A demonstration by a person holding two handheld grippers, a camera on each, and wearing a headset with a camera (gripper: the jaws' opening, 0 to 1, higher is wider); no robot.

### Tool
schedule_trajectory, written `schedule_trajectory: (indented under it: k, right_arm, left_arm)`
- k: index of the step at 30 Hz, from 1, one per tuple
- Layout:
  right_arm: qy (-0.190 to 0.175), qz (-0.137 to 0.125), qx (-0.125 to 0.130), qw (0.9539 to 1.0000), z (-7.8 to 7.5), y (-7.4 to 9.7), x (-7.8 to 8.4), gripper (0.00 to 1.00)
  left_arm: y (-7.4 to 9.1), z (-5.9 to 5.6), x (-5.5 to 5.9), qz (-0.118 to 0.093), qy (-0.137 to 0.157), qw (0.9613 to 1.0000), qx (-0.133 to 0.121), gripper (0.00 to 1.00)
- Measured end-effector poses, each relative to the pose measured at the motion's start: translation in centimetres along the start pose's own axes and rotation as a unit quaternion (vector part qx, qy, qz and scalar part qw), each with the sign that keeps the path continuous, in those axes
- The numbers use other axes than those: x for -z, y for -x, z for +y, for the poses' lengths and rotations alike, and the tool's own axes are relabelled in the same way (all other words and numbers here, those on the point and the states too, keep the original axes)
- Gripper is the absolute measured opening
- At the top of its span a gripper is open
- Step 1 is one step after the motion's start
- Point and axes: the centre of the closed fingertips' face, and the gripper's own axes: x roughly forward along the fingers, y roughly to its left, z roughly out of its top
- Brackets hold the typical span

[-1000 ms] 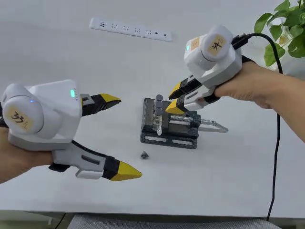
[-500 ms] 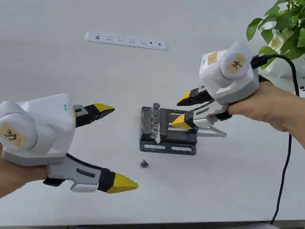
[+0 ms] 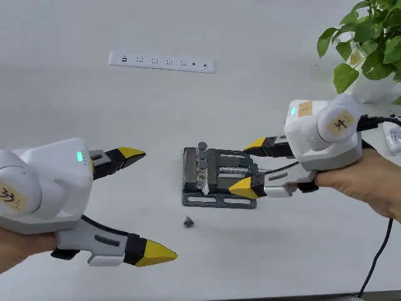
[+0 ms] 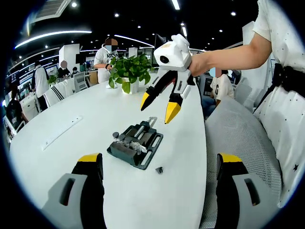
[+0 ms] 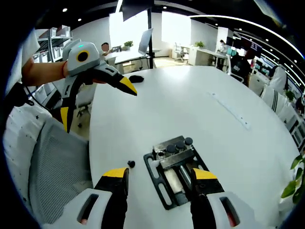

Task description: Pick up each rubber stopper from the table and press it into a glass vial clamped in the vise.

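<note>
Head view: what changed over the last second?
The right tool drew back from above the vials toward the screw end of the vise, with its jaws open and empty. Nothing was gripped or released. The left tool stayed open to the left of the vise. The loose stopper stayed on the table in front of the vise, and the vials stayed clamped.

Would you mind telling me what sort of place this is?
Probably an open-plan office: a long white table, a mesh office chair beside it, a potted plant, and a monitor on desks behind.
</note>
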Motion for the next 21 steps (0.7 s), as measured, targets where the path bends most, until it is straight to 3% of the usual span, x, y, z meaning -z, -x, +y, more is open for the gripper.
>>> schedule_trajectory:
  k: [10,21]
  right_arm:
    - [-0.035,-0.042,0.002,0.9985,1.7,-0.4,0.8,0.55]
    - [-0.053,-0.060,-0.007,0.9968,4.0,-1.6,1.7,0.51]
  left_arm:
    - [0.2,0.4,0.9,0.007,0.000,1.0000,-0.005,0.99]
    - [0.4,1.1,2.3,0.021,0.008,0.9997,-0.010,0.99]
